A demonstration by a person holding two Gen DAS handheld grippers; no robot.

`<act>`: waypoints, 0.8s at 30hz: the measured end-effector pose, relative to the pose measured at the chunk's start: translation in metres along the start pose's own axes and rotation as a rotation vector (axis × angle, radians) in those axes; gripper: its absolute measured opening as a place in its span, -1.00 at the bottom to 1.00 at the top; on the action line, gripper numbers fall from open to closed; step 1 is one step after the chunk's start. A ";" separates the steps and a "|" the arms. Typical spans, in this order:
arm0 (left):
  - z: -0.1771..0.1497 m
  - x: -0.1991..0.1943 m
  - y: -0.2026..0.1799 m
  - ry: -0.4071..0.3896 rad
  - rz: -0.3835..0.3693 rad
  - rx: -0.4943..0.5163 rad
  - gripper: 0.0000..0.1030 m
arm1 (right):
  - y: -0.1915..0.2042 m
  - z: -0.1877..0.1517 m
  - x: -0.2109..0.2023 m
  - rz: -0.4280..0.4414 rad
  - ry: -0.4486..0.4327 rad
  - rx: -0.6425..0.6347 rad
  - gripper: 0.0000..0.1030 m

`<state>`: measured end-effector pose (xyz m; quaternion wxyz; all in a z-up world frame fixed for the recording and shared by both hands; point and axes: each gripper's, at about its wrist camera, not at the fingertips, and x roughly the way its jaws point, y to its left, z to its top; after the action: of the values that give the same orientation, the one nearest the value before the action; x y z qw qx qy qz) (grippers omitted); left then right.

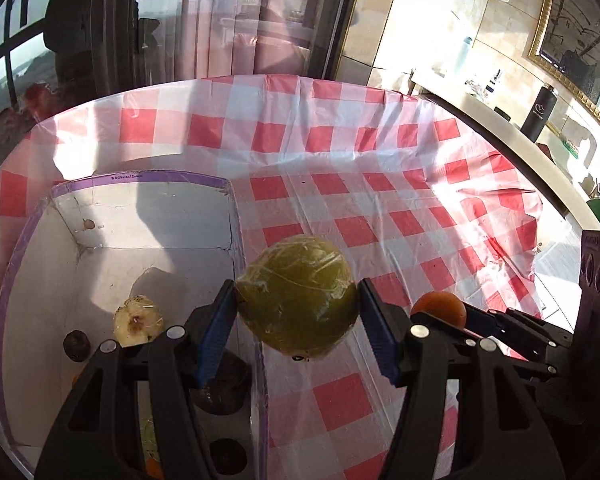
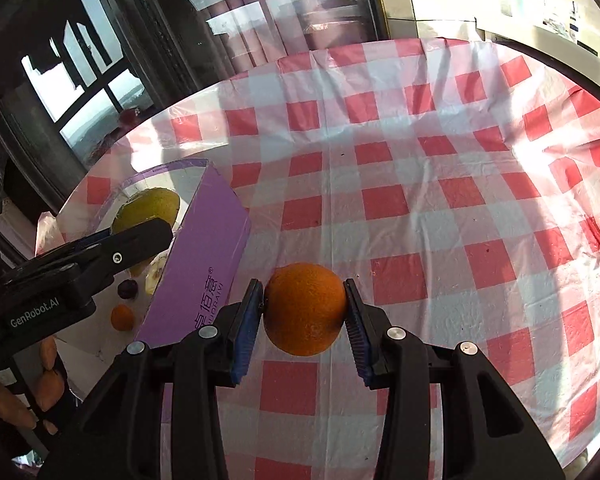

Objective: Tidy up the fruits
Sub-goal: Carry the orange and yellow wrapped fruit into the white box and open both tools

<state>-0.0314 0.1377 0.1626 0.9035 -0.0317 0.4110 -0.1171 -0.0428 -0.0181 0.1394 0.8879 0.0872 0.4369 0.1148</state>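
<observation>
My left gripper [image 1: 298, 300] is shut on a large green plastic-wrapped fruit [image 1: 298, 294] and holds it above the right wall of a purple-rimmed white box [image 1: 112, 256]. Inside the box lie a pale wrapped pear [image 1: 138, 320], dark round fruits [image 1: 77, 345] and a small orange [image 2: 122, 317]. My right gripper [image 2: 304, 308] is shut on an orange [image 2: 305, 308], held above the checkered cloth just right of the box's purple side [image 2: 204, 256]. The orange also shows in the left wrist view [image 1: 440, 307]. The green fruit shows in the right wrist view [image 2: 148, 206].
A red-and-white checkered cloth [image 2: 440, 200] covers the round table. Windows and curtains stand behind it. A counter with a dark bottle [image 1: 538, 114] runs along the right. Orange-brown pieces [image 2: 46, 388] lie below the table's left edge.
</observation>
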 end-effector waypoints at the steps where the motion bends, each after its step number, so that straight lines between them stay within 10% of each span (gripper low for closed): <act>1: -0.002 -0.003 0.012 0.002 0.023 -0.012 0.18 | 0.013 0.001 0.004 0.018 0.003 -0.028 -0.21; 24: -0.052 0.000 0.181 0.189 0.331 -0.242 0.19 | 0.191 -0.008 0.102 0.108 0.218 -0.493 -0.21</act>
<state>-0.0369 0.3155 0.1006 0.8575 -0.0608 0.5045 0.0803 -0.0137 0.1939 0.1063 0.8227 -0.1213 0.4834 0.2734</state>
